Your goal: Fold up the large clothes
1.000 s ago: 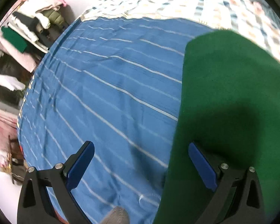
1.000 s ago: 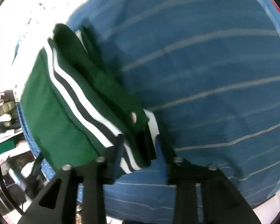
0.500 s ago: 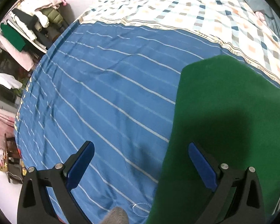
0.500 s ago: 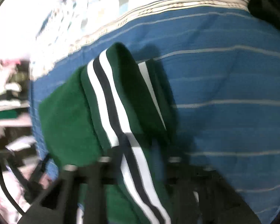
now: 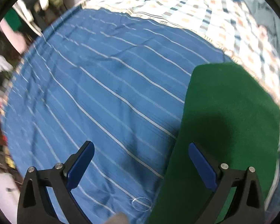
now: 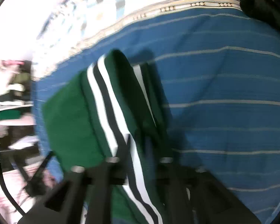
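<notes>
A green garment [image 5: 229,115] lies folded on the blue striped bed sheet [image 5: 102,93], at the right of the left wrist view. My left gripper [image 5: 140,160] is open and empty above the sheet, its right finger over the garment's left edge. In the right wrist view the same green garment [image 6: 71,123] shows its white and black striped band [image 6: 106,108]. My right gripper [image 6: 138,149] is shut on the striped edge and holds it lifted off the sheet [image 6: 224,93]. The view is blurred.
A checkered quilt [image 5: 214,11] covers the far part of the bed. Shelves with piled clothes [image 5: 28,9] stand beyond the left bed edge. A dark item [image 6: 267,1] sits at the far right in the right wrist view.
My right gripper has lifted and carried the striped edge of the garment, so it hangs folded from the jaws. My left gripper has stayed open and shifted slightly over the sheet.
</notes>
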`<state>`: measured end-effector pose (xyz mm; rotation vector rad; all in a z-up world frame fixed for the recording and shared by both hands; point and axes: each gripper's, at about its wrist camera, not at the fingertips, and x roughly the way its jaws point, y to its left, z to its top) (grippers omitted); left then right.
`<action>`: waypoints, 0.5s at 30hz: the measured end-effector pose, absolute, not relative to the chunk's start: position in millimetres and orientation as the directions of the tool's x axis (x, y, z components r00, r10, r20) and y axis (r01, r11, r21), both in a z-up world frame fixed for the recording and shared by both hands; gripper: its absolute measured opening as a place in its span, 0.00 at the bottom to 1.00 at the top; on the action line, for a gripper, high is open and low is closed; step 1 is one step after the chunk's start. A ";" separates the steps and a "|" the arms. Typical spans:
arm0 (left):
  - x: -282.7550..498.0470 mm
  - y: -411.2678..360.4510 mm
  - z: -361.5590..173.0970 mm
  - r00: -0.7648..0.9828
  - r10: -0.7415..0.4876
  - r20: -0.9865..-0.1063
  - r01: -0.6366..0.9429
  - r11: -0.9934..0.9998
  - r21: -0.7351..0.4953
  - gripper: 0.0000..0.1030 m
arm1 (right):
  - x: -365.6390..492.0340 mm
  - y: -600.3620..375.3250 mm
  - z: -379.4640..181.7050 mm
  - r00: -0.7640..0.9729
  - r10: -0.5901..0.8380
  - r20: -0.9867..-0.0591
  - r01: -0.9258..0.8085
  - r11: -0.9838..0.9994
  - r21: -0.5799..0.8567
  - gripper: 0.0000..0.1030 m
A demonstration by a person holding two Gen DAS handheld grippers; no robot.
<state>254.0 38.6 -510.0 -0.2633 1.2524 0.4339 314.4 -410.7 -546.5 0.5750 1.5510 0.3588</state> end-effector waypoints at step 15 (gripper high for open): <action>237.6 64.9 -526.7 0.270 -0.014 -0.963 -0.487 0.861 -0.149 0.99 | 311.1 -411.8 -637.6 -0.205 0.865 -0.458 0.145 0.489 0.860 0.64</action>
